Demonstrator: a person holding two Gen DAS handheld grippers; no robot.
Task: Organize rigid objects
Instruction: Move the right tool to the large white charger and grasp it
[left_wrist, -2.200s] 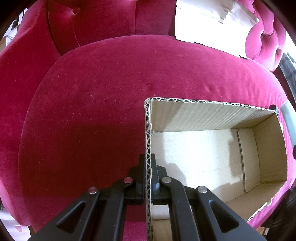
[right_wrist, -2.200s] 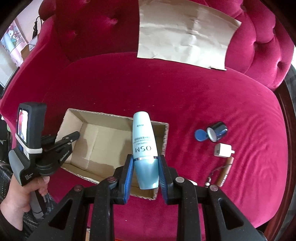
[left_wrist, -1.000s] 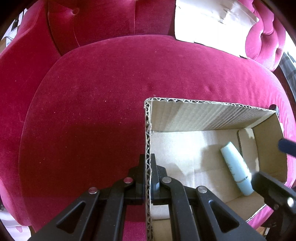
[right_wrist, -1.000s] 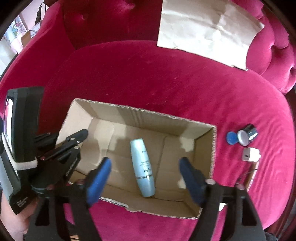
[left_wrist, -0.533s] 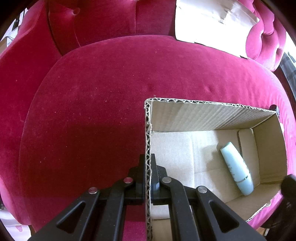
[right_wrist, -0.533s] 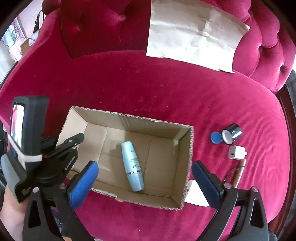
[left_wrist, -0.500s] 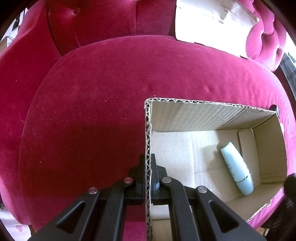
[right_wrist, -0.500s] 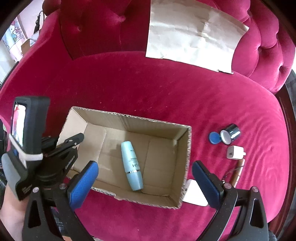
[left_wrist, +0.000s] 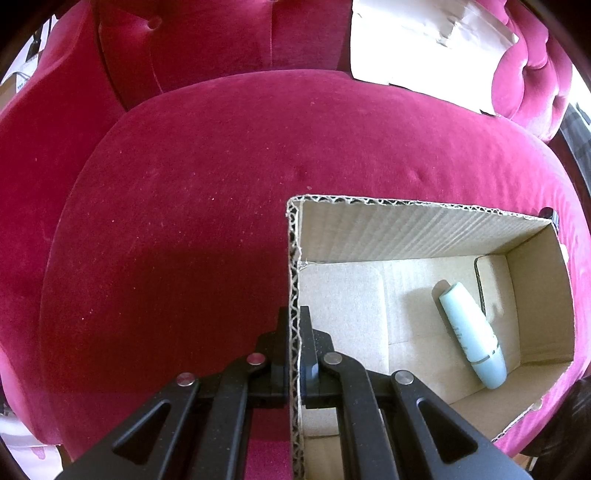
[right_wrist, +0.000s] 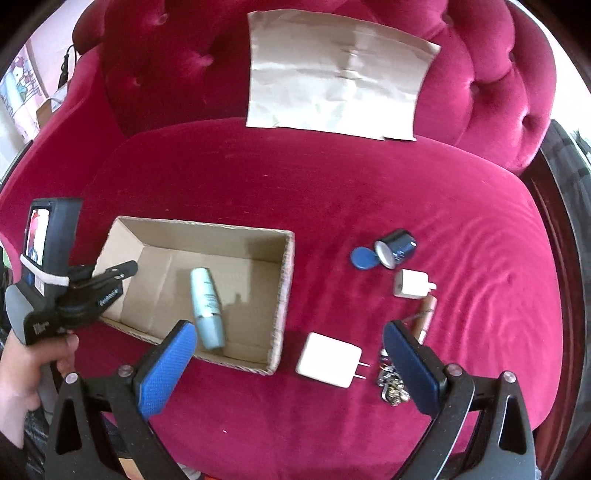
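An open cardboard box (right_wrist: 286, 280) (left_wrist: 417, 229) sits on the red velvet seat. A pale blue bottle (right_wrist: 206, 307) (left_wrist: 472, 336) lies flat on its floor. My left gripper (left_wrist: 294, 325) (right_wrist: 122, 271) is shut on the box's left wall. My right gripper (right_wrist: 291, 345) hangs open and empty above the seat, between the box's right end and a large white charger (right_wrist: 328, 359). To the right lie a small white plug (right_wrist: 410, 283), a dark blue jar (right_wrist: 397, 248) with its blue lid (right_wrist: 362, 257), a brown tube (right_wrist: 425, 314) and a bunch of keys (right_wrist: 391, 384).
A brown paper sheet (right_wrist: 332, 77) (left_wrist: 424, 48) leans against the tufted backrest (right_wrist: 166, 55). A hand (right_wrist: 26, 373) holds the left gripper's grip at the lower left. Dark wood trim (right_wrist: 557, 229) borders the seat on the right.
My right gripper let the blue bottle drop into the box, opened wide, then rose and shifted right toward the loose items. The left gripper kept still on the box wall.
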